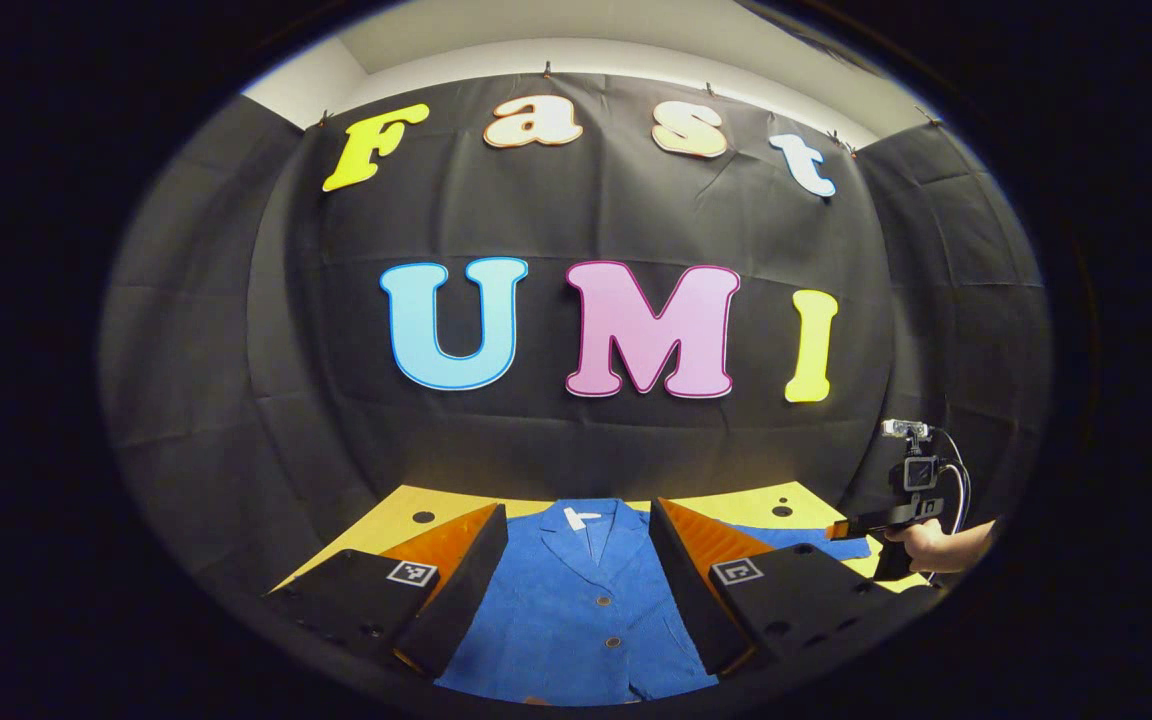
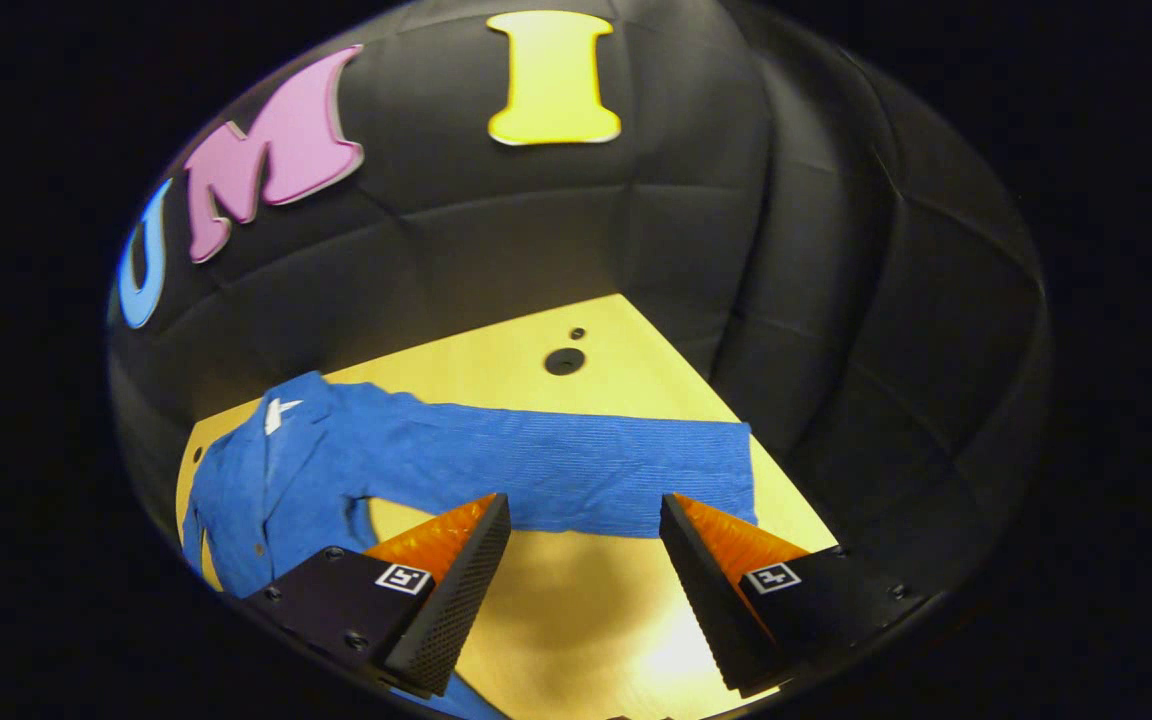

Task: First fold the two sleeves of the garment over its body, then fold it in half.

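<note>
Left gripper hangs spread above the blue jacket's buttoned front. Right gripper, also spread, hovers beside the outstretched sleeve lying flat toward the yellow table's far corner.

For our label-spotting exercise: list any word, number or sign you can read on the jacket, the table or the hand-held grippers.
Jacket collar tag: white, too small to read.
Left hand-held gripper: a square coded marker on each finger, no words.
Right hand-held gripper: the same.
Table: no text.
</note>
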A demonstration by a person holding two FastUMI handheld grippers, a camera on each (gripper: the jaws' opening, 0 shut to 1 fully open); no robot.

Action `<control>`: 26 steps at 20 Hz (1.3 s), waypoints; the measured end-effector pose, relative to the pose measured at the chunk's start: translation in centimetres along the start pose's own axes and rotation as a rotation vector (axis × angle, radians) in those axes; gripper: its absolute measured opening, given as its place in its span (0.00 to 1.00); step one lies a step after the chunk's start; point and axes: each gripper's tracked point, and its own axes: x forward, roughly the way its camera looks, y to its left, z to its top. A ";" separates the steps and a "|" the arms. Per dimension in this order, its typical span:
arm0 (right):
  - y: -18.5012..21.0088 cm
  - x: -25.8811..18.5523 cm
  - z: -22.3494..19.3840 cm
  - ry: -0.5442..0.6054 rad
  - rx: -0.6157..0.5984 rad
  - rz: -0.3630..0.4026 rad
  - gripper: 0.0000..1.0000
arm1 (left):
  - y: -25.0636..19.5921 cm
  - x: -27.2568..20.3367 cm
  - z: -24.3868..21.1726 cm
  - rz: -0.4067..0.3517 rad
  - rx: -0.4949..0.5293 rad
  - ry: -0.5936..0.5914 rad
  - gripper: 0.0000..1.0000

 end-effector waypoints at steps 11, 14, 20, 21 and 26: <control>-9.6 8.2 -3.7 0.192 0.125 -0.191 0.99 | -1.9 2.8 -1.7 -0.015 -0.024 0.070 0.82; -9.1 7.8 -3.6 0.187 0.114 -0.193 1.00 | -2.7 3.0 -1.8 -0.023 -0.019 0.077 0.82; -6.7 8.8 -3.5 0.190 0.120 -0.121 0.45 | -4.1 3.3 -1.5 -0.040 -0.007 0.065 0.82; -6.7 8.6 -3.4 0.196 0.133 -0.131 0.29 | -4.2 3.3 -1.4 -0.041 -0.005 0.064 0.82; -4.9 8.1 -4.1 0.231 0.162 -0.019 0.05 | -4.0 2.9 -1.5 -0.027 -0.008 0.064 0.82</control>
